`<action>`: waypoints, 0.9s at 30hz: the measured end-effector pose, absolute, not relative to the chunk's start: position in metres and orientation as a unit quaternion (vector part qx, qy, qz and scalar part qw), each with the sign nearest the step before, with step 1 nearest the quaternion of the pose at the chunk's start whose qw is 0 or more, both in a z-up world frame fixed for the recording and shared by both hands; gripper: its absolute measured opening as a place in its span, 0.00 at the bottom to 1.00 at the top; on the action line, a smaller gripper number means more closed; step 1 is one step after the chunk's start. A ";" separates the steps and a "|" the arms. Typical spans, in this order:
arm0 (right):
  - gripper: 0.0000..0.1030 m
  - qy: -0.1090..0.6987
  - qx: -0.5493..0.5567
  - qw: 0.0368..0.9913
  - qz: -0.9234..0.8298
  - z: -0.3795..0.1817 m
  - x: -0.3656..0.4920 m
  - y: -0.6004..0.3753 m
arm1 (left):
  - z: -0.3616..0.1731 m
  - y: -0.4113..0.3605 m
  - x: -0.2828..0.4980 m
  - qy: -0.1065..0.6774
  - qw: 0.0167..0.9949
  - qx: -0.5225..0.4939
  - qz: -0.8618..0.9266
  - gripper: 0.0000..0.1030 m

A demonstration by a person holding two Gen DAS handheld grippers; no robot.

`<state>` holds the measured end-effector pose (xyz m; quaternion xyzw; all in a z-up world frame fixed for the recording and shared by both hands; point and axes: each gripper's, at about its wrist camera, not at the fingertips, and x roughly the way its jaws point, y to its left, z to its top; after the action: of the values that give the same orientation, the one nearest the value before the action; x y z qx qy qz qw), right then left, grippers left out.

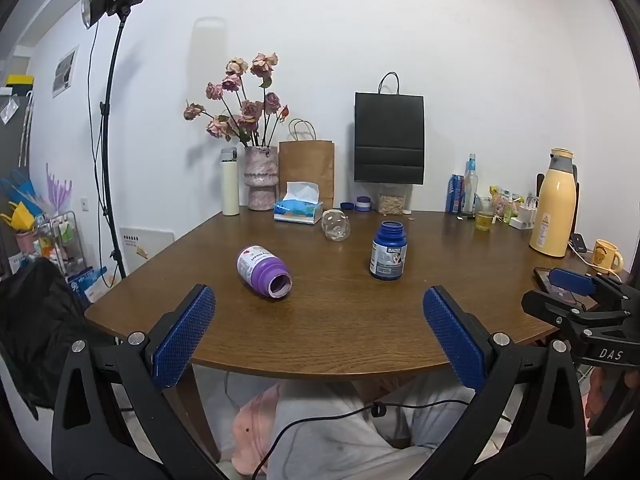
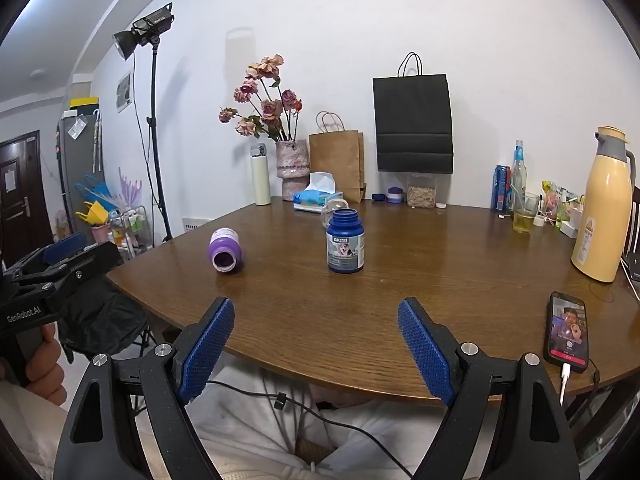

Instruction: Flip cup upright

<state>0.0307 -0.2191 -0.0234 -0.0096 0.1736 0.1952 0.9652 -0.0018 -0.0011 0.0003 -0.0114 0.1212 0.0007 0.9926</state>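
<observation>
Brown wooden desk (image 1: 340, 320) across the middle of both views, rounded near edge at lower centre. Black paper bag (image 1: 389, 138) against the wall at upper centre, brown paper bag (image 1: 307, 168) just left of it, vase of dried roses (image 1: 261, 178) further left. Yellow thermos jug (image 1: 553, 204) at right edge of the desk. Left gripper (image 1: 319, 334) at bottom of the left wrist view, jaws wide apart, nothing between the blue pads, held over the near edge. Right gripper (image 2: 316, 346) at bottom of the right wrist view, jaws likewise wide and empty. Blue bottle (image 1: 387, 251) upright right of centre, cap off. Purple bottle (image 1: 264, 266) on its side left of centre, open mouth toward the camera, well apart from the blue one. Phone (image 2: 567, 332) flat at lower right of the right wrist view, screen lit, cable attached. Clear glass cup (image 1: 336, 225) lying on its side at mid-desk, just beside the tissue box (image 1: 298, 210), beyond both bottles; partly hidden behind the blue bottle in the right wrist view.
</observation>
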 end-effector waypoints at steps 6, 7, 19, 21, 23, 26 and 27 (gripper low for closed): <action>0.85 0.172 -0.006 0.966 0.196 -0.023 0.031 -0.219 | 0.000 -0.001 0.000 0.125 0.992 -0.014 0.000 1.00; 0.85 0.172 -0.006 0.965 0.196 -0.024 0.031 -0.219 | 0.000 -0.001 0.000 0.125 0.992 -0.013 -0.001 1.00; 0.85 0.172 -0.005 0.966 0.195 -0.024 0.031 -0.219 | 0.000 0.002 -0.003 0.125 0.992 -0.016 0.000 1.00; 0.85 0.171 -0.006 0.966 0.195 -0.023 0.031 -0.219 | 0.000 0.001 -0.002 0.125 0.992 -0.017 0.001 1.00; 0.85 0.171 -0.006 0.966 0.195 -0.023 0.031 -0.219 | 0.000 0.001 -0.002 0.126 0.992 -0.016 0.001 1.00; 0.85 0.171 -0.007 0.965 0.196 -0.023 0.032 -0.219 | 0.000 0.001 -0.002 0.126 0.992 -0.016 0.001 1.00; 0.85 0.171 -0.007 0.966 0.196 -0.023 0.031 -0.219 | 0.000 0.001 -0.002 0.127 0.992 -0.016 0.000 1.00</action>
<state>0.0313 -0.2188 -0.0231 -0.0065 0.1710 0.1959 0.9656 -0.0022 0.0012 0.0004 -0.0156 0.1266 0.0005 0.9918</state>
